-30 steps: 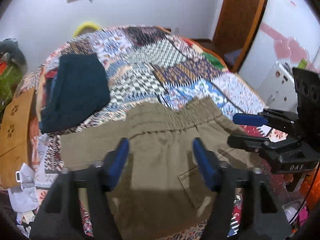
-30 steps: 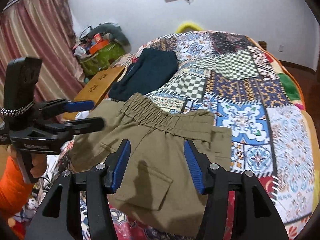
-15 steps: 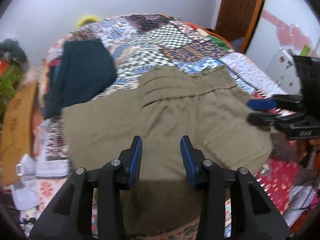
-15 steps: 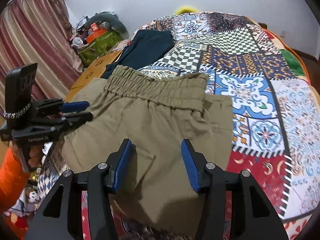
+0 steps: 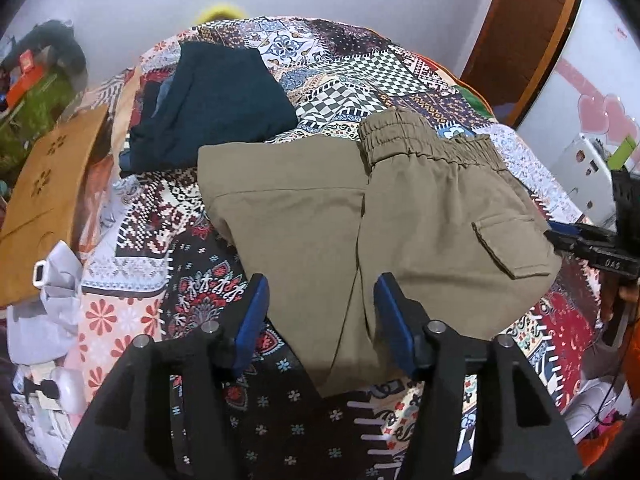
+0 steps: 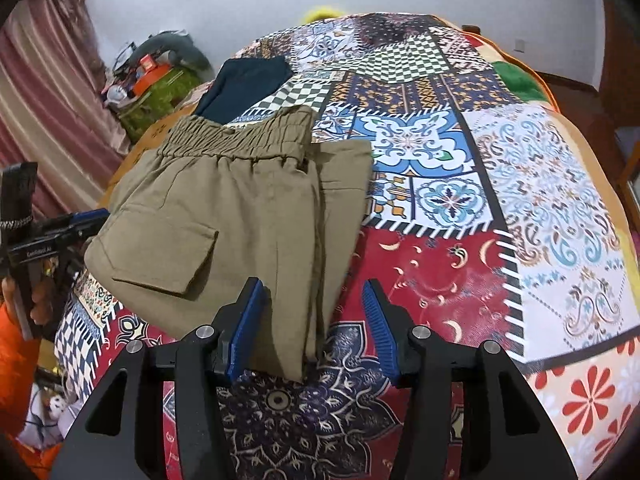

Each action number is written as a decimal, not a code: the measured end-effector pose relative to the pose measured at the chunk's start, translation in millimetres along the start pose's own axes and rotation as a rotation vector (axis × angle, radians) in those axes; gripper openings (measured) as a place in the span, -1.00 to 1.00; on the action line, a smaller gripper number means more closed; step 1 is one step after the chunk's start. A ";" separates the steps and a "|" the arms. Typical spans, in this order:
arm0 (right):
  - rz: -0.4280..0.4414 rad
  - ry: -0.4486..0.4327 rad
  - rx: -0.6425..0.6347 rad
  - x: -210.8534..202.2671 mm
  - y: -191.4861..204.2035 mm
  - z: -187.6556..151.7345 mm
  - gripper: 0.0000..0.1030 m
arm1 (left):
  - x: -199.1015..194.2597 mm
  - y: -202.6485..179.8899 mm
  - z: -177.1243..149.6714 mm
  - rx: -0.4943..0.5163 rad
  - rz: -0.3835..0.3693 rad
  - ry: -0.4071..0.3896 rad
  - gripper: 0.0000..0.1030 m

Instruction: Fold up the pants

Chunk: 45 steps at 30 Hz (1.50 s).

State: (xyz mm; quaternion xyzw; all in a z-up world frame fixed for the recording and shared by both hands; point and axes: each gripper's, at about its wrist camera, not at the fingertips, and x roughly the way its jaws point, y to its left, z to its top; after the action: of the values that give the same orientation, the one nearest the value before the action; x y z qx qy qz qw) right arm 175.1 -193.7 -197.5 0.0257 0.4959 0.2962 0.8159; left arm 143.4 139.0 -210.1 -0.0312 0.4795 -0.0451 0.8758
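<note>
Folded pants (image 5: 400,216) on quilt (image 6: 460,264); left gripper (image 5: 320,312) opening, right gripper (image 6: 316,312) released, neither gripping

I see soft, even indoor light and faint shadows. My fisheye views bend and darken at the corners

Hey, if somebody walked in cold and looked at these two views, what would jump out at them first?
The olive pants would: folded, lying at the near edge of the loud patchwork bedspread, elastic waistband at the far end. Both blue-padded grippers hang over their near end, the left gripper with jaws opening and the right gripper apart too, neither pinching cloth. A folded dark teal garment lies beyond.
</note>
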 end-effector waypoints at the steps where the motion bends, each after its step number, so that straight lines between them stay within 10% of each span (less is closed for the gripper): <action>1: -0.004 -0.002 0.002 -1.9 0.0 -0.8 -0.08 | -1.1 -1.2 -0.7 0.015 0.048 -0.003 0.13; 10: -0.058 0.017 -0.017 -11.6 3.9 4.2 0.16 | -16.4 37.0 -3.2 -0.104 0.114 0.002 0.13; 19: -0.032 -0.060 0.041 -19.8 2.0 30.0 0.45 | 0.5 35.6 29.5 -0.188 -0.044 0.024 0.17; 33: 0.144 0.088 0.193 48.9 -25.3 42.7 0.51 | 46.8 37.4 37.9 -0.274 -0.179 0.106 0.05; 45: 0.211 0.061 0.170 53.8 -15.4 53.2 -0.62 | 37.1 21.4 48.7 -0.200 -0.073 0.023 -0.75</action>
State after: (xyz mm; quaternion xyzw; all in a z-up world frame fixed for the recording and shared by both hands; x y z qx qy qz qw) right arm 244.0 -165.6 -218.4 0.1377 0.5385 0.3379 0.7595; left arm 205.5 156.9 -217.0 -0.1356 0.4903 -0.0294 0.8604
